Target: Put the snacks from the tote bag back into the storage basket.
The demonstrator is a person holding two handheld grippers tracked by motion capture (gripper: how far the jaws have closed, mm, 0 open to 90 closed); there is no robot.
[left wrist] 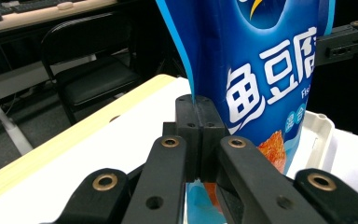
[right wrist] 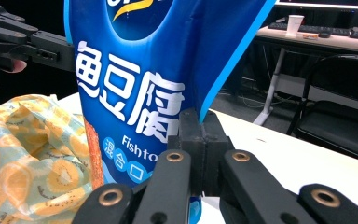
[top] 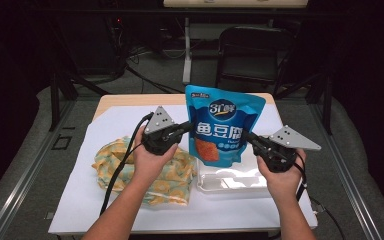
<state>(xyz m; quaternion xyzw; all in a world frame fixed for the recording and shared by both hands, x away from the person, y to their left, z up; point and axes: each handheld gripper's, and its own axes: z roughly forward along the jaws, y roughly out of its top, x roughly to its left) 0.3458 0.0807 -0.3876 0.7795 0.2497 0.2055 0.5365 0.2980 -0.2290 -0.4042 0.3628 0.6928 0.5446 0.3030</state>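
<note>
Hands of a person come in from the bottom of the high view, each holding a black two-jaw gripper, and between them hangs a glossy blue plastic snack pouch (top: 222,125) printed with large white characters and a picture of orange food. The pouch stands upright in the air, lifted clear of the table, directly above a shallow white plastic tray (top: 230,181).

The left gripper (top: 186,127) has its jaws pressed together on the pouch's left side edge. In the left gripper view, the two black pads meet tightly on the pale blue seam of the pouch (left wrist: 261,70), with the tray's rim (left wrist: 324,135) behind and below. The right gripper (top: 250,136) is clamped in the same way on the pouch's right side edge. In the right gripper view, its pads pinch the seam of the pouch (right wrist: 135,84) just below the white lettering.

To the left of the tray, a crumpled cloth with a yellow and green fruit print (top: 115,160) lies on the white sheet covering the wooden table (top: 130,100), partly under the left hand (top: 152,159). The right hand (top: 282,177) is over the tray's right end. A black chair (top: 250,50) stands beyond the table's far edge.
</note>
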